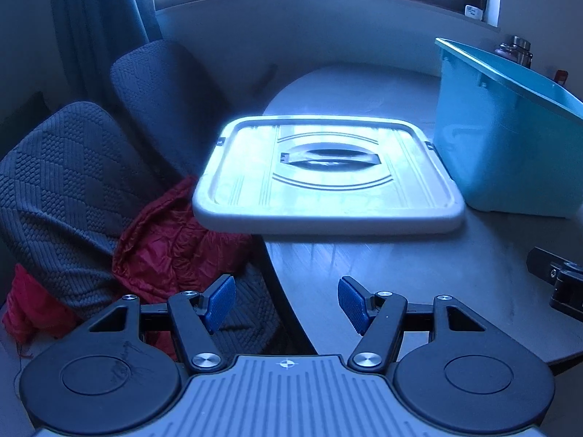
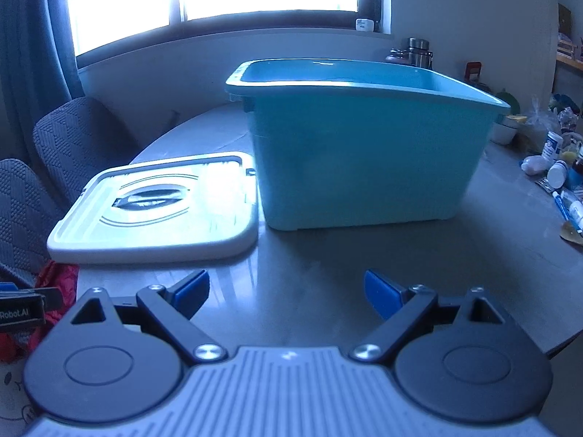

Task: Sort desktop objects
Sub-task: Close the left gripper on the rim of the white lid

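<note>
Teal bin [image 2: 364,153] upright on grey table [image 2: 328,273], top open. White lid [image 2: 153,211] flat on table just left of bin, left edge overhanging table rim. Clutter of bottles [image 2: 557,171] at table's right edge. Left gripper [image 1: 286,304] partly open, nothing between pads. Right gripper [image 2: 287,293] wide open, empty. Both above table, short of lid and bin.

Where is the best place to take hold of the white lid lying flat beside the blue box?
Probably the lid's near-left rim, which overhangs the table edge, so one finger can pass beneath. Come from the chair side. The recessed centre handle lies flat, harder to pinch.
</note>
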A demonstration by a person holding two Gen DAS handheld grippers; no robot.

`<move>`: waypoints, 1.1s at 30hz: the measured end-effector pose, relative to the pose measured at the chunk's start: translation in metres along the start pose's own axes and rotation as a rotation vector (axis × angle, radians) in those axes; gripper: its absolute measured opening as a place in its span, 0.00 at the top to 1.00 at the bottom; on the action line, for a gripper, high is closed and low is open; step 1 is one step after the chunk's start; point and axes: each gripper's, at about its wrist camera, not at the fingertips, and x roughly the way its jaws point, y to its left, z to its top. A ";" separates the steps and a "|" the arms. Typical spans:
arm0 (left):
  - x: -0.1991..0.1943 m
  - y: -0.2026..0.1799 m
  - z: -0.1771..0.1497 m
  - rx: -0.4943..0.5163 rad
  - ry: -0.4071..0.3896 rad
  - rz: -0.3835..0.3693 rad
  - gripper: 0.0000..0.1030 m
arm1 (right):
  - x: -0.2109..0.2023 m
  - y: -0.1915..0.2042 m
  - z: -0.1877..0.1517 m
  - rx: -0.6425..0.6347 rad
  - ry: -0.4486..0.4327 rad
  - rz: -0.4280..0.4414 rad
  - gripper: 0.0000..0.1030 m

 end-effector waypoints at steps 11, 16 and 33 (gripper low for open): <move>0.033 0.007 0.034 -0.003 0.013 -0.011 0.37 | 0.031 0.024 0.020 0.005 0.018 -0.010 0.11; 0.046 0.012 0.047 -0.010 0.023 -0.007 0.37 | 0.046 0.033 0.028 0.003 0.026 -0.009 0.11; 0.083 0.037 0.084 -0.019 0.063 -0.017 0.37 | 0.080 0.055 0.044 0.031 0.062 -0.037 0.11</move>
